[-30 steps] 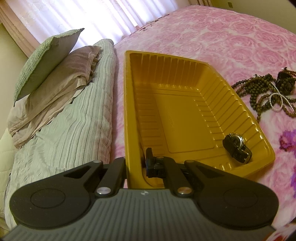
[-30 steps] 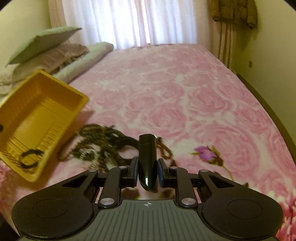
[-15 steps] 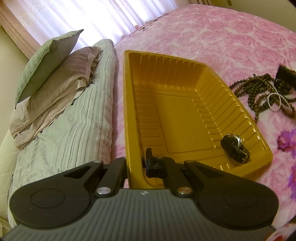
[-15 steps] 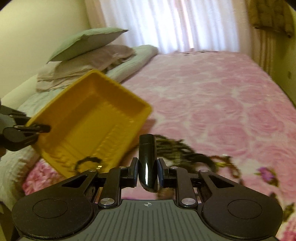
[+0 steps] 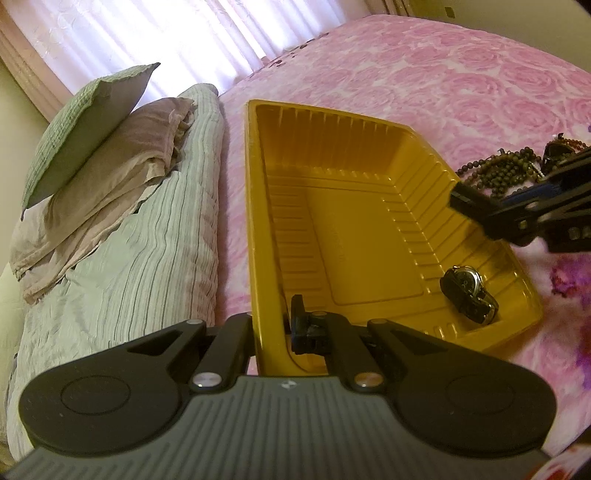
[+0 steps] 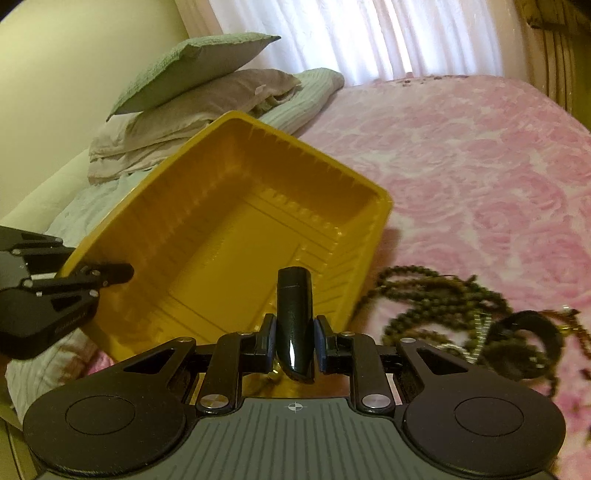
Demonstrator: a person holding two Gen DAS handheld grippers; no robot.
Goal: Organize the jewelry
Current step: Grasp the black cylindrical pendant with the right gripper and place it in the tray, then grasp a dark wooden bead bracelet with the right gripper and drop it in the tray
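My left gripper (image 5: pixel 275 328) is shut on the near left rim of a yellow plastic tray (image 5: pixel 258 221) on the pink bed. A black wristwatch (image 5: pixel 467 293) lies in the tray's near right corner. My right gripper (image 6: pixel 294 341) is shut on a glossy black bangle (image 6: pixel 294 321) and holds it over the tray's (image 6: pixel 236 170) near edge. It shows at the right of the left wrist view (image 5: pixel 517 214). A heap of dark bead necklaces (image 6: pixel 443 299) with a black band (image 6: pixel 532 347) lies on the bed right of the tray; it also shows in the left wrist view (image 5: pixel 506 170).
Pillows (image 5: pixel 92 155) and a folded striped quilt (image 5: pixel 140 251) lie left of the tray. The pink rose bedspread (image 6: pixel 480 166) stretches beyond, with curtains (image 6: pixel 406 33) behind. My left gripper shows at the left of the right wrist view (image 6: pixel 55 291).
My right gripper has carried the black bangle left from above the bead heap to over the tray. The left gripper keeps its hold on the tray rim.
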